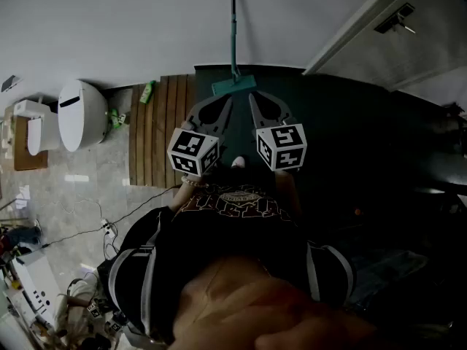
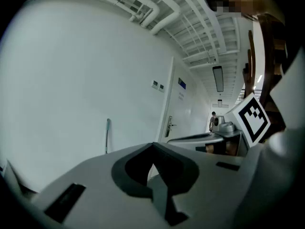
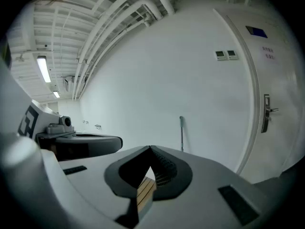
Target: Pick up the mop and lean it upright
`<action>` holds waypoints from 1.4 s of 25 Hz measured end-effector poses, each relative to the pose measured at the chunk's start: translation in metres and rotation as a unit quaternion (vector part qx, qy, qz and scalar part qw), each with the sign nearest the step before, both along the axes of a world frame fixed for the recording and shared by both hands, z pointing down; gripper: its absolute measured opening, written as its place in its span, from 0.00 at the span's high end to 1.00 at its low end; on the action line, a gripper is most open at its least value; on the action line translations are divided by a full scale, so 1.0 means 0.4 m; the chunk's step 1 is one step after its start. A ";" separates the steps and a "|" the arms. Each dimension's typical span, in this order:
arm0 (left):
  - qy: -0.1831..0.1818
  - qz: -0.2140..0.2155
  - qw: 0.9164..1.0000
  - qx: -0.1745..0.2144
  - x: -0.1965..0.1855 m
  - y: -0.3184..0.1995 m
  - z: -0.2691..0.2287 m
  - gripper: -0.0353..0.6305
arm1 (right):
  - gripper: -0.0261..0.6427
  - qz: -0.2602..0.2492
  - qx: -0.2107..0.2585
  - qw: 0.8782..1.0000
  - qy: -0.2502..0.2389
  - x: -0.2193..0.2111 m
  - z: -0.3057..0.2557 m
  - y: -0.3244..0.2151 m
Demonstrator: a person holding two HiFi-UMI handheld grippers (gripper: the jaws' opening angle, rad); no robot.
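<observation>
The mop stands upright against the white wall, its teal handle (image 1: 233,20) rising from its flat head (image 1: 233,86) on the floor. Its handle (image 2: 107,135) appears ahead in the left gripper view, and the handle (image 3: 181,132) is also straight ahead in the right gripper view. My left gripper (image 1: 228,103) and right gripper (image 1: 252,98) hang side by side just short of the mop head, not touching it. The left gripper (image 2: 152,147) has its jaws together with nothing between them. The right gripper (image 3: 150,149) is likewise shut and empty.
A wooden slat mat (image 1: 160,130) lies left of the mop, with a green bottle (image 1: 148,92) at its far end. A white rounded bin (image 1: 80,115) stands further left. Cables (image 1: 109,228) trail across the tiled floor. A door (image 3: 271,109) is right of the mop.
</observation>
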State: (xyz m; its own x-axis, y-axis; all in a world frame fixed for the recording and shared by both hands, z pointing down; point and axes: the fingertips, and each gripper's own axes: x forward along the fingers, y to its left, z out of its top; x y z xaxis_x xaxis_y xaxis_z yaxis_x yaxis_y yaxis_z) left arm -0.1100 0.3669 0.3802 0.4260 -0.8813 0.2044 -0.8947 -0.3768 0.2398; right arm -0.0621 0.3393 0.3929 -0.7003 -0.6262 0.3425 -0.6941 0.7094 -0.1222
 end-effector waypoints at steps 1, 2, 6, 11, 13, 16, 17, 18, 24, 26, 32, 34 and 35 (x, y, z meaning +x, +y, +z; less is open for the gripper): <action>0.000 0.000 1.000 0.000 0.003 -0.004 0.001 0.88 | 0.93 0.001 0.002 1.000 -0.005 0.003 -0.002 -0.004; 0.000 -0.001 1.000 0.000 0.005 -0.008 0.001 0.88 | 0.93 0.001 0.004 1.000 -0.011 0.006 -0.004 -0.009; -0.001 -0.006 1.000 0.005 0.016 -0.026 -0.001 0.88 | 0.93 0.000 0.006 1.000 -0.021 0.017 -0.009 -0.030; 0.003 -0.016 1.000 0.003 0.013 -0.039 0.010 0.88 | 0.93 -0.009 0.001 1.000 -0.018 0.008 0.002 -0.048; 0.005 -0.020 1.000 0.001 0.004 -0.048 0.015 0.88 | 0.93 -0.013 -0.002 1.000 -0.015 -0.001 0.009 -0.059; 0.006 -0.022 1.000 0.002 -0.016 -0.073 0.021 0.88 | 0.93 -0.012 -0.001 1.000 -0.018 -0.017 0.010 -0.086; 0.007 -0.023 1.000 0.002 -0.026 -0.084 0.022 0.88 | 0.93 -0.011 -0.001 1.000 -0.019 -0.025 0.009 -0.097; 0.008 -0.023 1.000 0.003 -0.037 -0.096 0.022 0.88 | 0.93 -0.010 0.000 1.000 -0.021 -0.033 0.008 -0.107; 0.013 -0.007 1.000 0.008 -0.096 -0.209 0.024 0.88 | 0.93 0.008 0.001 1.000 -0.019 -0.086 0.012 -0.208; 0.014 0.002 1.000 0.009 -0.112 -0.249 0.021 0.88 | 0.93 0.014 0.001 1.000 -0.016 -0.103 0.012 -0.245; 0.012 0.022 1.000 0.011 -0.184 -0.359 0.020 0.88 | 0.93 0.027 0.006 1.000 -0.012 -0.179 0.006 -0.353; 0.012 0.027 1.000 0.010 -0.213 -0.389 0.019 0.88 | 0.93 0.033 0.006 0.999 -0.008 -0.207 0.005 -0.383; 0.012 0.029 0.999 0.010 -0.227 -0.402 0.020 0.88 | 0.93 0.035 0.006 0.999 -0.007 -0.220 0.006 -0.396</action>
